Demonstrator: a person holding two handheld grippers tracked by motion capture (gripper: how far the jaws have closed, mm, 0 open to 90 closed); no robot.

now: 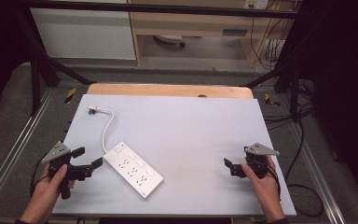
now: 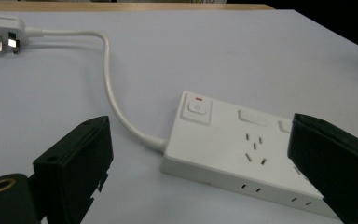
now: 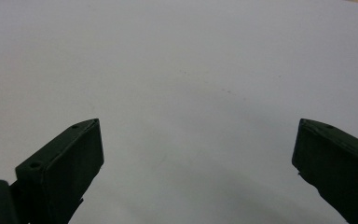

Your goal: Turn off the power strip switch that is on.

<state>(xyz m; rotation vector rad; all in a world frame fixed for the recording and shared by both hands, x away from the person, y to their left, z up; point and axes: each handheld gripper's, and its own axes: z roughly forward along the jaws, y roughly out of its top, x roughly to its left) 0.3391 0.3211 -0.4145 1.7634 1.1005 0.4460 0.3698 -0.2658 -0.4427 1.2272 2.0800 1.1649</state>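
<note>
A white power strip [image 1: 133, 169] lies aslant on the pale grey table mat [image 1: 186, 126], left of centre. Its white cable [image 1: 106, 130] curves back to a plug [image 1: 93, 110] at the far left. My left gripper [image 1: 88, 157] stands open just left of the strip's switch end, apart from it. In the left gripper view the strip [image 2: 233, 154], its switch [image 2: 196, 111], the cable [image 2: 107, 70] and the plug [image 2: 4, 35] lie ahead of the open gripper [image 2: 200, 126]. My right gripper [image 1: 236, 156] is open at the mat's right side, over bare mat [image 3: 177, 70], with nothing between the jaws [image 3: 198, 123].
A wooden table edge [image 1: 168, 89] shows beyond the mat. A black metal frame [image 1: 42, 70] surrounds the table, and loose cables [image 1: 303, 186] lie on the floor at the right. Cabinets [image 1: 84, 32] stand at the back.
</note>
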